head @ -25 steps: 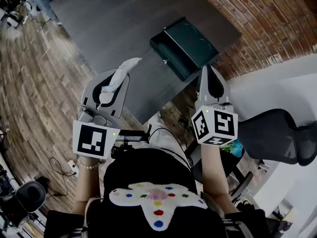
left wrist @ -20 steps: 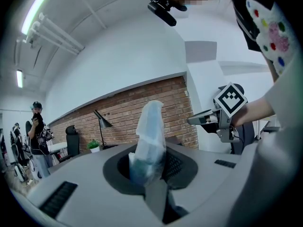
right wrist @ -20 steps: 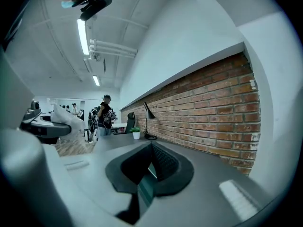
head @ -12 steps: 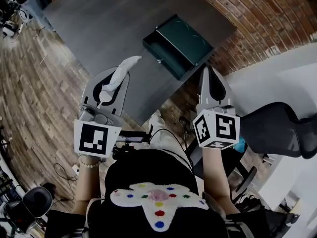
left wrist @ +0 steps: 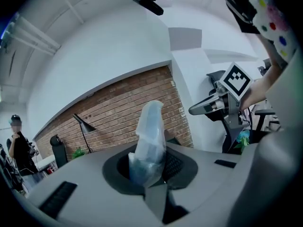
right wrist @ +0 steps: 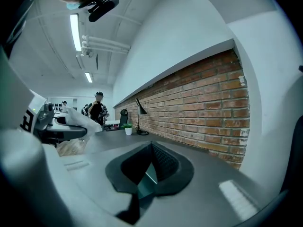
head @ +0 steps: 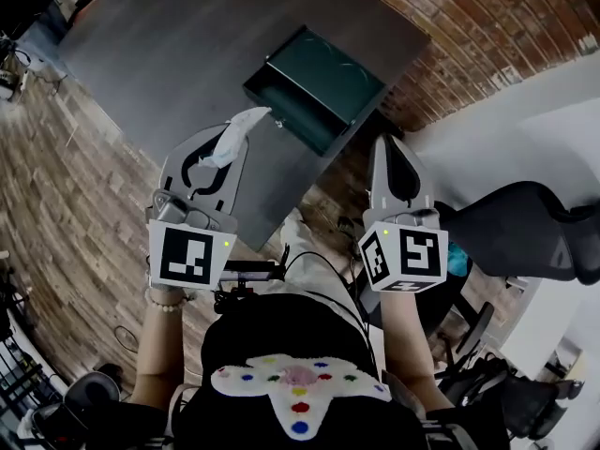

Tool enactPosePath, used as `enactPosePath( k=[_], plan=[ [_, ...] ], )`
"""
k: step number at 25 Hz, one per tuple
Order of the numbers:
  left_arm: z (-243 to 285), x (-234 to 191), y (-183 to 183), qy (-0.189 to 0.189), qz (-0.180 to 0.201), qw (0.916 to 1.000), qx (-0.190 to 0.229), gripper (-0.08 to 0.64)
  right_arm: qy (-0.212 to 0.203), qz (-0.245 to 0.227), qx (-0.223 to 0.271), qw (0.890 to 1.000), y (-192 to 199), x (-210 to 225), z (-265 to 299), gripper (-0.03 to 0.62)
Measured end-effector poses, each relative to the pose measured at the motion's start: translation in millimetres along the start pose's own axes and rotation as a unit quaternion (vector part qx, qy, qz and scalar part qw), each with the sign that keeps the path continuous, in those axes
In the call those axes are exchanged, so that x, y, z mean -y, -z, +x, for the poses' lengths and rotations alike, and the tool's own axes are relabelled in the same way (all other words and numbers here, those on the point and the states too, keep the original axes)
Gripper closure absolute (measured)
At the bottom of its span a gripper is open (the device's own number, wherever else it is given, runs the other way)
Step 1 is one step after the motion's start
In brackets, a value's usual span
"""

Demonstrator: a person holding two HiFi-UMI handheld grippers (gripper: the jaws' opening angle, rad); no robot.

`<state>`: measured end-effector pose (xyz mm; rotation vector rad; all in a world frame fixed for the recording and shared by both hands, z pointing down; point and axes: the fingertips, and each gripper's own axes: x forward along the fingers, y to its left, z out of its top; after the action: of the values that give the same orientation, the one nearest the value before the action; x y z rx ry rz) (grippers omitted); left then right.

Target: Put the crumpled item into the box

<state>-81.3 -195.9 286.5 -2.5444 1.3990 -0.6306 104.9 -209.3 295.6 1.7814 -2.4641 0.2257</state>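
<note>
Head view dim, low contrast, fisheye bending the brick wall (head: 487, 26); gripper views brighter, dark vignette at corners, ceiling strip lights (right wrist: 75, 31) left of that wall slightly blown out, white surface (right wrist: 189, 32) above the wall evenly lit, close foreground soft.

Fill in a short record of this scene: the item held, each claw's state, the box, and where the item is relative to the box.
Held item: white crumpled wrapper, standing up between the pads
Left claw: shut on the wrapper
Right claw: shut, nothing in it
Box: dark green rectangular box, open, on the dark grey table
Item versus box: still outside, held just short of the box's near side
Backdrop: red brick wall
</note>
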Motion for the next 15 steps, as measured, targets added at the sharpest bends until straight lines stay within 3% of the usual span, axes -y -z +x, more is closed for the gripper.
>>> enactPosePath(
  k=[8, 15],
  plan=[
    [58.4, 14.3, 21.1, 0.037, 0.055, 0.9971, -0.038, 0.503, 0.013, -0.007, -0.021, 1.000, 16.7, 18.6, 4.4, 0.584],
    [100.6, 33.3, 59.9, 0.082, 0.159, 0.9790, -0.098, 0.503, 0.023, 0.000, -0.032, 0.999, 28.1, 31.9, 10.7, 0.584]
  ],
)
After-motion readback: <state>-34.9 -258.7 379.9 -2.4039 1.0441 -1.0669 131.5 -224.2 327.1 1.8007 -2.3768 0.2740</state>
